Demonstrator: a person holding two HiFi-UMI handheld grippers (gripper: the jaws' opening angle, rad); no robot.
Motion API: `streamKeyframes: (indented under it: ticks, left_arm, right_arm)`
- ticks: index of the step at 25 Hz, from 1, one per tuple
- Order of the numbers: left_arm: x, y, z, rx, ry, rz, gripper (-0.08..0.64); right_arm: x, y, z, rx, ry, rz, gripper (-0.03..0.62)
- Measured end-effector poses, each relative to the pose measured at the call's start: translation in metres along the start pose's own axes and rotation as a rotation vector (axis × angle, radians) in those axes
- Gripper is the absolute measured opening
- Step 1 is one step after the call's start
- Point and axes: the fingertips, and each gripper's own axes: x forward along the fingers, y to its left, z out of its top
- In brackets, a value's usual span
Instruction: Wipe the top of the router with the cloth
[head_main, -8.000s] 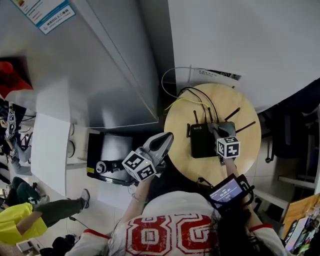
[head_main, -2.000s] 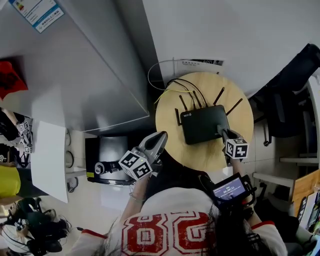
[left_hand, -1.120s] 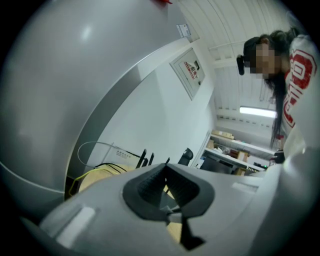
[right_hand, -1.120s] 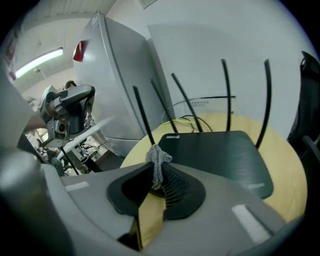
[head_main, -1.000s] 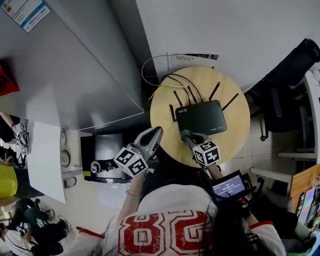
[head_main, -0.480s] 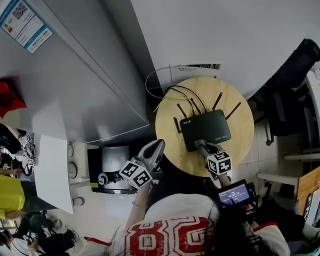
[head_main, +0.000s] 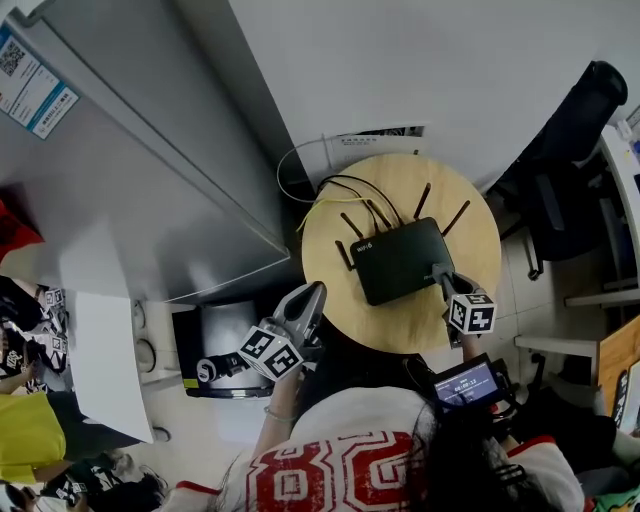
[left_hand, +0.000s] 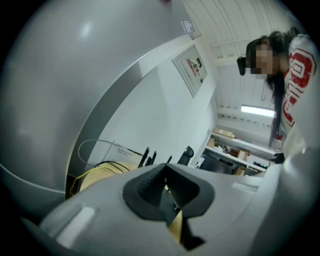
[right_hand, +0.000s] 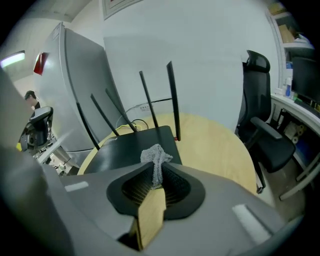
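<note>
Cloth (right_hand: 156, 159) sits pinched in the right hand-held gripper (head_main: 440, 278), at the router (head_main: 400, 260) corner just ahead of its jaws. The left hand-held gripper (head_main: 305, 300), jaws together and empty, hovers beside the table (head_main: 420, 330).

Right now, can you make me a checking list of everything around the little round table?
Surface: round wooden table, light wood.
Job's things: black router, antennas up; grey cloth at its right edge.
Clutter: nothing seen.
Grippers: right gripper shut on the cloth; left gripper shut, empty, off the table's left side.
Cables: black and yellow cables behind the router.
Surroundings: black office chair, tall grey cabinet.
</note>
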Motion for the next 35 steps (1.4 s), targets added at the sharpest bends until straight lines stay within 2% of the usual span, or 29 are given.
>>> streamKeyframes:
  ticks: [6, 10, 16, 21, 26, 35]
  left_arm:
    - [0.001, 0.004, -0.003, -0.005, -0.004, -0.001, -0.005]
    - [0.002, 0.004, 0.001, -0.01, -0.002, 0.01, -0.005]
    - [0.004, 0.006, -0.007, -0.009, 0.0, -0.007, -0.005]
    - [0.006, 0.0, -0.011, -0.012, 0.009, -0.022, -0.005]
    - [0.002, 0.0, -0.004, -0.008, 0.018, 0.01, -0.005]
    - [0.0, 0.006, -0.006, -0.027, 0.004, 0.01, -0.005]
  right_arm:
    - [-0.003, -0.014, 0.005, 0.016, -0.007, -0.025, 0.043]
    - [-0.001, -0.024, 0.022, 0.004, -0.036, -0.029, 0.043]
    - [0.021, -0.055, 0.056, -0.195, -0.005, -0.047, 0.043]
    - [0.04, -0.06, 0.063, -0.253, 0.034, -0.022, 0.043]
    - [0.05, -0.058, 0.055, -0.236, 0.054, -0.005, 0.043]
    - [0.041, -0.056, 0.037, -0.221, 0.068, 0.015, 0.043]
